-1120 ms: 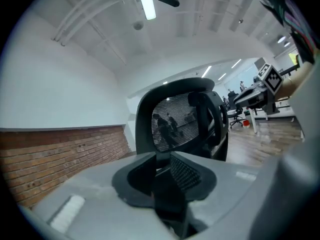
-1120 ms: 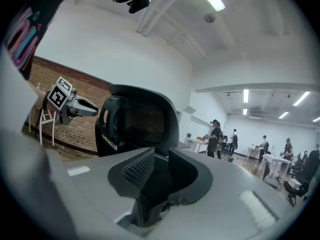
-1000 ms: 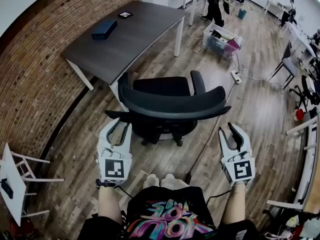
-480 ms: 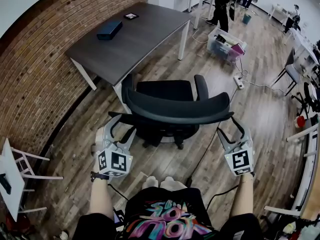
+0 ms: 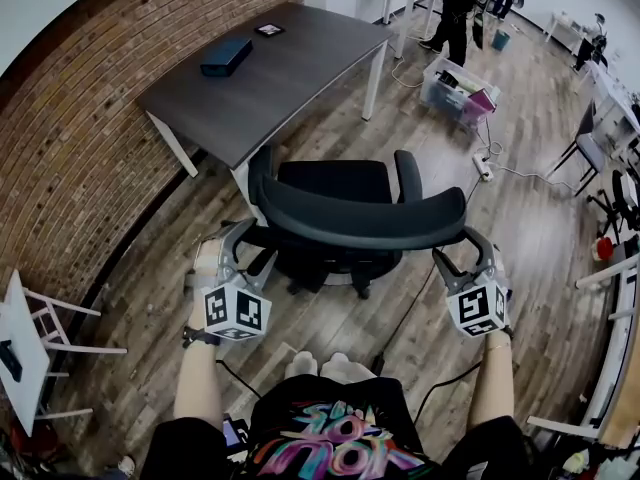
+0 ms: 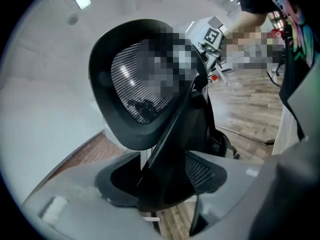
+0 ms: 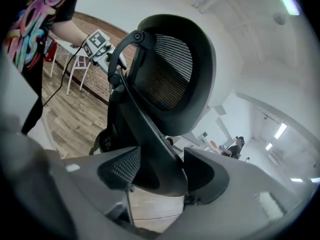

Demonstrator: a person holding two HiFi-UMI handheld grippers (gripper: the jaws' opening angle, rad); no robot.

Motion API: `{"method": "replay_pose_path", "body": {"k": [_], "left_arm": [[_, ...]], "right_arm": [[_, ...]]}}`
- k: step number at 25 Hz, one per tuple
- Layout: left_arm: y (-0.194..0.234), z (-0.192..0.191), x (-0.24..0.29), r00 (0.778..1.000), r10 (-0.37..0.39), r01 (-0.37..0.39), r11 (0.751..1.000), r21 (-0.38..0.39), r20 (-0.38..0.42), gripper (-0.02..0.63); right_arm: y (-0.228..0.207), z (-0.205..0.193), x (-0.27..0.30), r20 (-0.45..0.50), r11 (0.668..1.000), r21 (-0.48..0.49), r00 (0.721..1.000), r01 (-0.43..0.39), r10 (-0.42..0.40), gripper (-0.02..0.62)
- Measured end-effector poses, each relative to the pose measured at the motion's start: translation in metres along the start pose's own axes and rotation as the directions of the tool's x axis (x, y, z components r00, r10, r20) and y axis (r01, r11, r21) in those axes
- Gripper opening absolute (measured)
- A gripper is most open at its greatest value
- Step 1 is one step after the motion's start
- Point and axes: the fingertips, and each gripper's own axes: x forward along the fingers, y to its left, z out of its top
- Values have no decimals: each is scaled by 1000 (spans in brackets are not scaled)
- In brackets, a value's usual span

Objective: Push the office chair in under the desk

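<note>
A black office chair [image 5: 335, 183] stands just in front of the dark grey desk [image 5: 290, 78], its seat short of the desk's edge. Its curved mesh backrest [image 5: 360, 220] faces me. My left gripper [image 5: 240, 246] sits at the backrest's left end and my right gripper [image 5: 467, 255] at its right end. Both have just been opening and stand open. In the left gripper view the backrest [image 6: 140, 84] rises ahead, and its black frame runs between the left gripper's [image 6: 165, 184] jaws. The right gripper view shows the same: backrest [image 7: 170, 74] above, frame between the right gripper's [image 7: 157, 179] wide jaws.
A dark box [image 5: 226, 56] and a small black item [image 5: 268, 29] lie on the desk. The brick wall [image 5: 70, 148] runs along the left. A clear bin [image 5: 455, 88], a power strip [image 5: 482, 166] with cable and a white chair [image 5: 30, 338] stand around. People [image 5: 460, 3] stand far back.
Both grippers have rolled onto their sides, spread their jaws wide and dropped slightly to straddle the two ends of the chair's backrest. The chair has stayed where it was.
</note>
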Motion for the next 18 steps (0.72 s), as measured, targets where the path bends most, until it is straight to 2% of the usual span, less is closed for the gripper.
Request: {"method": "replay_pose_path", "body": {"k": [7, 18], "left_arm": [[6, -2, 11, 1000, 6, -5, 999, 45, -23, 259], [6, -1, 16, 1000, 6, -5, 1000, 20, -11, 265]], "right_arm": [[-6, -3, 8, -10, 996, -80, 999, 44, -45, 259], [-12, -6, 13, -12, 995, -76, 997, 72, -73, 258]]}}
